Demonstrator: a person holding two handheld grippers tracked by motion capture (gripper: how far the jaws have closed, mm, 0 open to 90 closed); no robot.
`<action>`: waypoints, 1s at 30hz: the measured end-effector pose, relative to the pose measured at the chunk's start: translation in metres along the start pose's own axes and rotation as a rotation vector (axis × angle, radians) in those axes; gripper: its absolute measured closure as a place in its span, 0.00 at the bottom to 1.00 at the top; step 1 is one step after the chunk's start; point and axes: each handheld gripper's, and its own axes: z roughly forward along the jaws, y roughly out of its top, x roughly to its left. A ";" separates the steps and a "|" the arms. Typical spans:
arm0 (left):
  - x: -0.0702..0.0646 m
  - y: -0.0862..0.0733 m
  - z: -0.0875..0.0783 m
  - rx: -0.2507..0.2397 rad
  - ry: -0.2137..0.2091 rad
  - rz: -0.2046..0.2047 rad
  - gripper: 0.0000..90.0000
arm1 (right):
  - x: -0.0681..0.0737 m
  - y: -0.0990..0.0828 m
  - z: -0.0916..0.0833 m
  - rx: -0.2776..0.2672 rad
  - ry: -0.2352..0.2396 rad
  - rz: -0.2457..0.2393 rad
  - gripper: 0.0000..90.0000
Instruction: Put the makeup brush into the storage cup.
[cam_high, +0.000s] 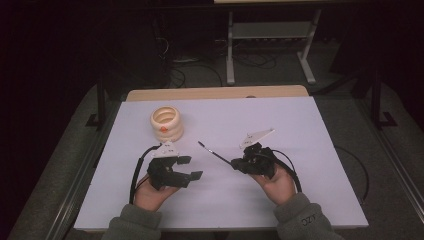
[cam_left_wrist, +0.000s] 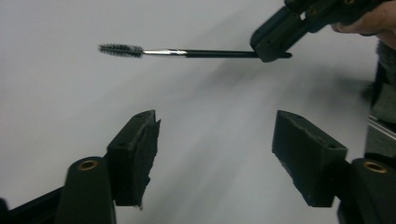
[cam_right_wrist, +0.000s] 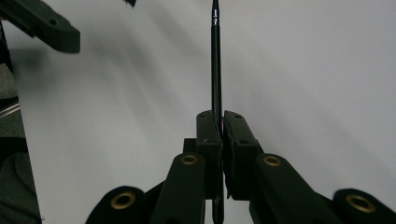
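A thin black mascara wand (cam_high: 214, 152) with a bristle tip (cam_left_wrist: 120, 49) sticks out up-left from my right gripper (cam_high: 236, 163), which is shut on its handle. In the right gripper view the wand (cam_right_wrist: 215, 60) runs straight up from between the closed jaws of the right gripper (cam_right_wrist: 221, 122). My left gripper (cam_high: 190, 167) stands open to the left of the wand, nothing between its fingers (cam_left_wrist: 137, 149). In the left gripper view the right gripper (cam_left_wrist: 271, 52) holds the wand level above the white table.
A cream ringed holder (cam_high: 167, 122) with an orange spot stands at the back left of the white table (cam_high: 280, 120). Past the table's far wooden edge (cam_high: 215, 93) are a metal stand (cam_high: 270, 45) and cables on the floor.
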 end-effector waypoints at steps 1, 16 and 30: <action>0.000 -0.003 0.003 0.015 -0.012 0.002 0.37 | 0.001 -0.001 0.000 -0.003 0.006 0.001 0.95; 0.004 -0.010 0.009 0.002 -0.077 -0.050 0.51 | 0.033 -0.003 0.011 -0.061 0.069 -0.077 0.95; 0.009 -0.012 0.011 -0.019 -0.136 -0.109 0.58 | 0.050 -0.006 0.028 -0.073 0.092 -0.119 0.94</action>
